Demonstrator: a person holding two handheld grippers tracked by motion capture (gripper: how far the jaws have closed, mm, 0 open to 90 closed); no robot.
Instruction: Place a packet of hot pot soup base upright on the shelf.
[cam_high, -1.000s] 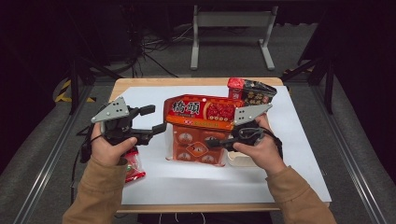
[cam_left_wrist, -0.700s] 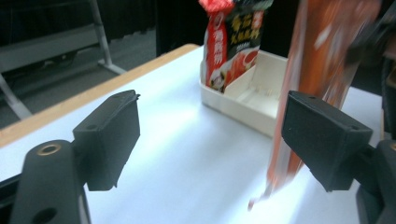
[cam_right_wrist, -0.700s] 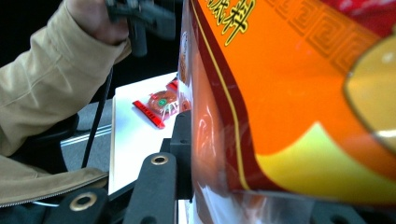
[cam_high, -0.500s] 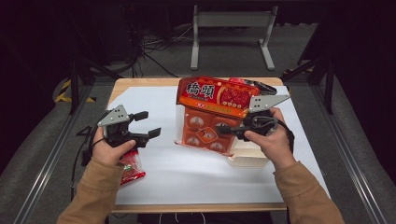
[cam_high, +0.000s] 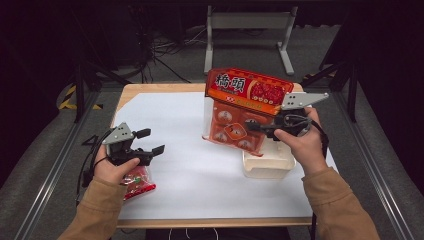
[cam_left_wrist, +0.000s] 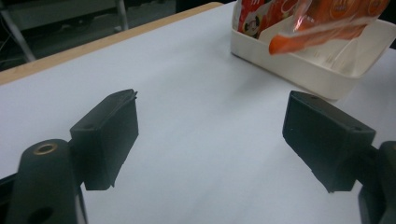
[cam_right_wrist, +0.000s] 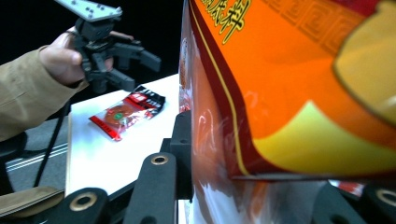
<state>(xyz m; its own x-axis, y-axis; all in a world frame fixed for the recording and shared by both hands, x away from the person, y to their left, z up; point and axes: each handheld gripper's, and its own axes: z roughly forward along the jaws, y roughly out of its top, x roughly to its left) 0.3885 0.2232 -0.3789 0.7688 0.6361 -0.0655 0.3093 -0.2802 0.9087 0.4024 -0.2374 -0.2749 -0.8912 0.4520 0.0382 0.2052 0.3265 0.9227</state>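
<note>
A: Snack bag (cam_high: 245, 107), large, red and orange: held up off the worktop (cam_high: 190, 165) by the right tool (cam_high: 252, 127), hanging over the white tray (cam_high: 267, 167) at the right side. Lower edge of the bag sits just above the tray's near rim. In the right gripper view the jaws are pressed onto the bag's film, pinching it.

B: Left tool (cam_high: 150, 141)?

A: Spread, nothing between the jaws; they have just been opening wider. It hovers low at the left of the worktop, just above a small red packet (cam_high: 136, 182) lying near the front edge. The left gripper view looks across bare white sheet toward the tray.

B: Step in hand, as you read it?

A: Likely the big bag is being carried or tipped by the right hand (cam_high: 305, 145) while the left goes for the small packet. A judgement only.

B: How to do it well?

A: Keep the pinch firm on the bag; the film looks slick and the grip is at one edge, so it may swing or slip. Hold it steady over the tray. For the left, come down with jaws straddling the packet across its narrow side, close on the body rather than a corner, since thin foil could skate on the sheet.
</note>
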